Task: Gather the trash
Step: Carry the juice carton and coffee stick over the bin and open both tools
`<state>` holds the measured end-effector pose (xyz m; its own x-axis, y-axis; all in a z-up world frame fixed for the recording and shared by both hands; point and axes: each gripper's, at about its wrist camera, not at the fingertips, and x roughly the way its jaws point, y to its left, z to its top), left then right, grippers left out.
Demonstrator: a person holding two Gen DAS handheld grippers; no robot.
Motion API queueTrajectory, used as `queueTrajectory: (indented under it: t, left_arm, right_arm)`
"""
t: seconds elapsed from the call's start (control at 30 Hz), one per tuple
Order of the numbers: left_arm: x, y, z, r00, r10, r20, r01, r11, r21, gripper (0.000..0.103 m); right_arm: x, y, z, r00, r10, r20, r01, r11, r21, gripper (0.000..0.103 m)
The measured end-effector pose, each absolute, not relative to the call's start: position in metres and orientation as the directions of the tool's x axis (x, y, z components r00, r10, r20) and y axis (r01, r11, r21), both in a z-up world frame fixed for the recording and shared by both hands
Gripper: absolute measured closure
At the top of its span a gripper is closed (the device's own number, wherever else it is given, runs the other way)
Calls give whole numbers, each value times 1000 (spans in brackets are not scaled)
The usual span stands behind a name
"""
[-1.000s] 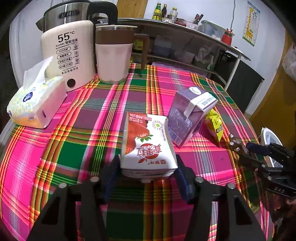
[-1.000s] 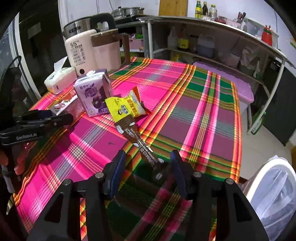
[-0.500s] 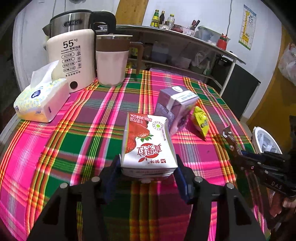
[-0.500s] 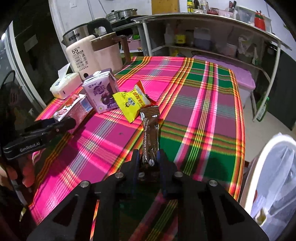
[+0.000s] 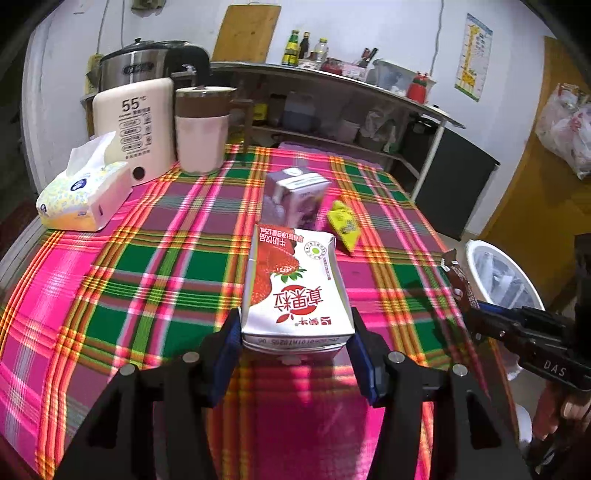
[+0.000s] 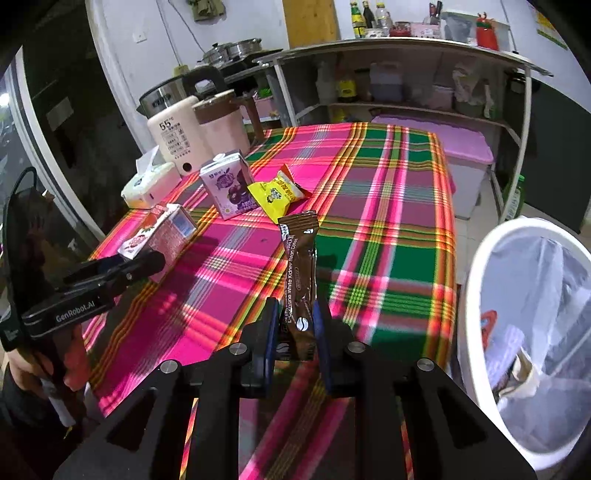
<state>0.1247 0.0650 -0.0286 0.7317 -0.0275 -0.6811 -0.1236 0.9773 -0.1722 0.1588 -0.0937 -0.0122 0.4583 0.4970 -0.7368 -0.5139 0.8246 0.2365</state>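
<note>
Right claw (image 6: 294,334) pinches brown coffee sachet (image 6: 300,280) at its lower end; long axis runs straight ahead, free end over the counter (image 6: 388,206). Light, limp foil, likely slippery; grip low and firm. Left claw (image 5: 295,347) clamps strawberry milk carton (image 5: 295,291) by its base, top pointing forward. Stiff but crushable. Bin (image 6: 476,280) just right.

A home kitchen: a surface (image 5: 147,266) under a bright plaid cloth carries an electric kettle (image 5: 135,125), a jug (image 5: 201,129) and a tissue box (image 5: 83,199), while metal shelves (image 6: 402,59) behind hold sauce bottles (image 6: 360,18), pots (image 6: 232,50) and containers, with a lined white bin (image 6: 476,280) beside the cloth
</note>
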Motion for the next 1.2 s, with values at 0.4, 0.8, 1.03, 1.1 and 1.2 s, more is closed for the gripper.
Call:
queueTrajectory:
  t: [0.4, 0.8, 1.03, 1.1, 1.2]
  left_arm:
    - [116, 25, -13, 747, -92, -658, -31, 984, -173, 47]
    - [115, -3, -5, 749, -129, -650, 25, 986, -167, 47]
    - [121, -18, -2, 746, -155, -647, 61, 984, -166, 47]
    - [124, -24, -1, 745, -165, -647, 72, 983, -167, 46]
    - [128, -32, 0, 742, -179, -646, 92, 982, -167, 47]
  right_arm:
    - [131, -119, 7, 502, 495, -709, -488, 839, 240, 83]
    - [122, -144, 15, 538, 480, -693, -450, 859, 246, 83]
    - [121, -163, 18, 563, 459, -687, -414, 876, 246, 83]
    - [121, -169, 19, 570, 452, -686, -402, 882, 246, 83]
    - [121, -179, 19, 581, 438, -686, -382, 891, 246, 83]
